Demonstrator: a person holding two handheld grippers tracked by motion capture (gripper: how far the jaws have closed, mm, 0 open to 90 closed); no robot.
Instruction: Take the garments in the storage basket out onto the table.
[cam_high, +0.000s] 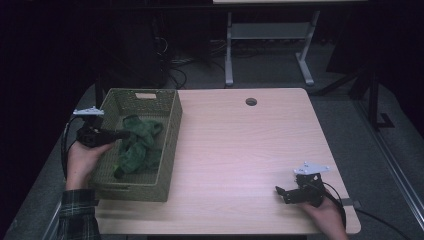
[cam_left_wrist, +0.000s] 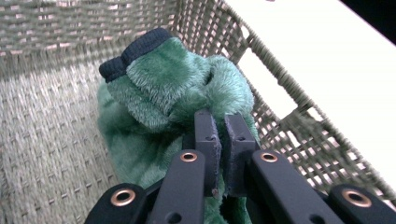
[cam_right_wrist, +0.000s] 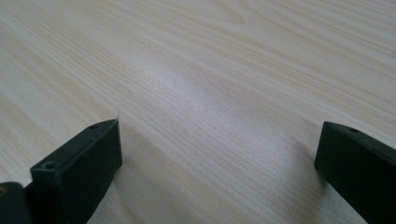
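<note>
A fuzzy green garment (cam_high: 137, 146) with a dark blue cuff (cam_left_wrist: 135, 52) lies in the woven basket (cam_high: 170, 150) at the table's left. My left gripper (cam_high: 124, 135) reaches over the basket's left wall and is shut on a fold of the green garment (cam_left_wrist: 173, 88), the two pads pinching the plush close together. My right gripper (cam_high: 281, 192) rests low over the bare wood near the table's front right corner. Its jaws stand wide apart with nothing between them, and one of its fingers (cam_right_wrist: 84, 163) sits at the left of the right gripper view.
The light wooden table (cam_high: 250, 150) has a round cable hole (cam_high: 251, 102) at its far side. Beyond the table stand the legs of another desk (cam_high: 229, 55) on a dark floor with cables. The basket has a handle slot (cam_high: 145, 95) in its far wall.
</note>
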